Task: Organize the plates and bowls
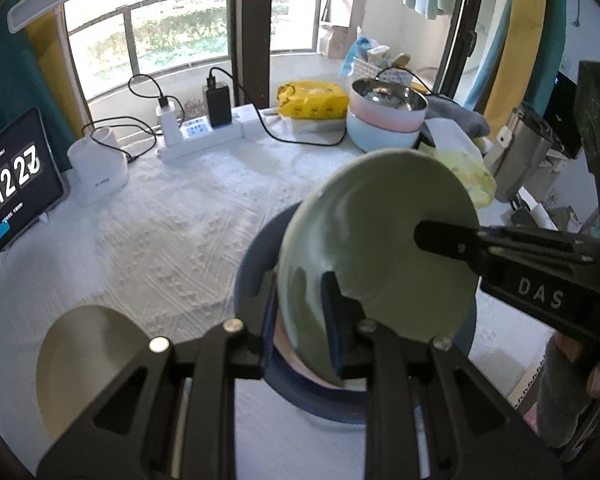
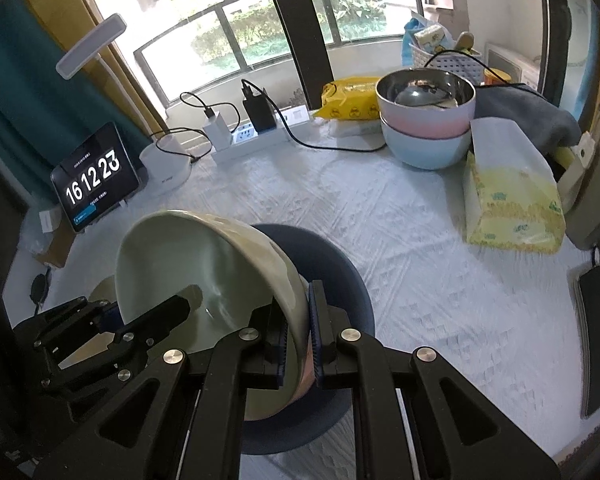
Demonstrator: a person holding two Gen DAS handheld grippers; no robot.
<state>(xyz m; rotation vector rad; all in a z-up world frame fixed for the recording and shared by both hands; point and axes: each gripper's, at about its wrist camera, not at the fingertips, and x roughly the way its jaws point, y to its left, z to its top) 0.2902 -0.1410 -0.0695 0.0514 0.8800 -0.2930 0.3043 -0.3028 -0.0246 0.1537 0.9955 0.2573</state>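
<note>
A pale green plate (image 1: 384, 240) (image 2: 188, 268) is held tilted above a dark blue plate (image 1: 256, 256) (image 2: 340, 272) on the white tablecloth. My left gripper (image 1: 300, 316) is shut on the green plate's near rim. My right gripper (image 2: 298, 328) is shut on its opposite rim; it enters the left wrist view from the right (image 1: 440, 236). A pinkish dish shows under the green plate on the blue one. A beige plate (image 1: 84, 364) lies at the near left. Stacked bowls, steel-lined pink (image 2: 426, 100) on light blue (image 2: 424, 146), stand at the back.
A tablet clock (image 2: 94, 180), white lamp base (image 2: 166, 168), power strip with chargers (image 2: 252, 136), yellow wipes pack (image 2: 352, 96), tissue pack (image 2: 508, 196), grey cloth (image 2: 528, 112) and black phone (image 2: 596, 332) ring the table (image 2: 440, 280).
</note>
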